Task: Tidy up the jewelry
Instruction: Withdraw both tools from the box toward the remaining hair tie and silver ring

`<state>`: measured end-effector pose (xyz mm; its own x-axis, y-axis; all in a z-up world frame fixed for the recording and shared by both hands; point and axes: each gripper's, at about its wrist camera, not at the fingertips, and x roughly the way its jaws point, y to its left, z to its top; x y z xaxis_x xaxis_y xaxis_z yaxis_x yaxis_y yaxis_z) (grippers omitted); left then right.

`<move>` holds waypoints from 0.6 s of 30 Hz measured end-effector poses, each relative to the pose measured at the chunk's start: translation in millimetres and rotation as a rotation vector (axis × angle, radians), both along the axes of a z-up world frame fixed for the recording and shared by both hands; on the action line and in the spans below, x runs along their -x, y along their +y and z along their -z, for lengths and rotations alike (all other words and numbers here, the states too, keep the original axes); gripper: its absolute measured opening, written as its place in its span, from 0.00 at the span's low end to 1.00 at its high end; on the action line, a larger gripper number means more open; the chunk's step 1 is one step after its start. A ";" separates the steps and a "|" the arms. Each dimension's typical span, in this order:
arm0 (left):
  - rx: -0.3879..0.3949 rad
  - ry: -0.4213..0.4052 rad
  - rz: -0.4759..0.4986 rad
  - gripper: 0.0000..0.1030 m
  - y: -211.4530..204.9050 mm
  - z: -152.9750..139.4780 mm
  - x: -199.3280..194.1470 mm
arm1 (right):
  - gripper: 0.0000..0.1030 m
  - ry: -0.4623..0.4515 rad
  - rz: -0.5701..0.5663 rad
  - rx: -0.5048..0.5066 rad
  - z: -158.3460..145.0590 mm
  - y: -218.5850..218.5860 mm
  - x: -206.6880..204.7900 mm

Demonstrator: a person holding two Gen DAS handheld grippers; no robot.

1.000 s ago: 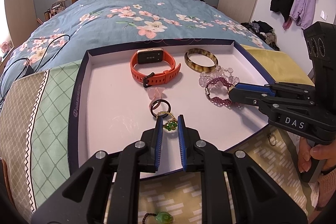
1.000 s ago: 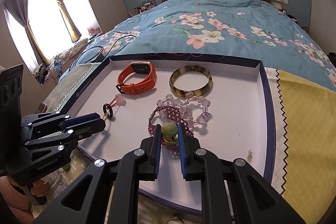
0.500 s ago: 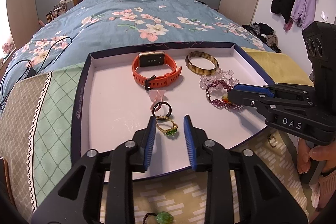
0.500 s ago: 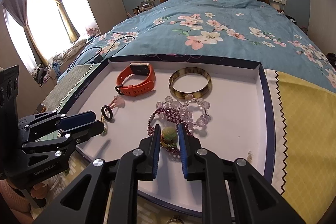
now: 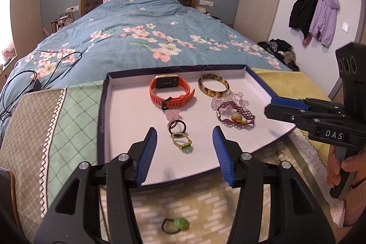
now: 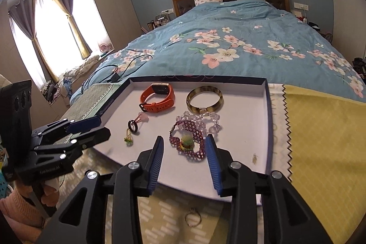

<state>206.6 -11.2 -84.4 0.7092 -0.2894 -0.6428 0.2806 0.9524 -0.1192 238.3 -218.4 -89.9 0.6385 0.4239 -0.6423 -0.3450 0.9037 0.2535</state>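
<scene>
A bedroom: on the patterned cloth [image 5: 68, 111] at the foot of the bed [image 5: 146, 33] lies a white tray [image 5: 128, 111]. The left gripper [image 5: 184, 153] is opening with nothing between its jaws; the gold ring [image 5: 181, 141] lies just at its 12 o'clock. The right gripper [image 6: 184, 152] is opening too, with the green charm [image 6: 187, 141] lying loose on the purple bracelet [image 6: 196, 136] at 12 o'clock.

Both wrist fisheyes are looking steeply down along their own jaws from close by, left camera from the near-left, right from the near-right, sharing the shallow white navy-rimmed tray [image 5: 104, 106] [image 6: 268, 111] and the floral blue bed [image 5: 137, 22] [image 6: 240, 22] beyond.
</scene>
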 end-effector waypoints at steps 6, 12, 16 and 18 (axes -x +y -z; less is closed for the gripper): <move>0.015 -0.048 0.022 0.52 19.0 -16.0 37.5 | 0.35 -0.008 -0.002 0.019 0.1 -16.0 31.4; 0.004 -0.039 0.039 0.52 37.0 -11.2 68.4 | 0.35 0.043 -0.024 0.056 19.5 -17.4 52.3; -0.023 0.003 0.067 0.52 34.9 2.2 80.1 | 0.36 0.075 -0.045 0.086 33.0 -11.4 57.8; -0.022 0.026 0.073 0.52 34.1 9.2 81.5 | 0.45 0.086 -0.044 0.096 37.2 -9.0 57.4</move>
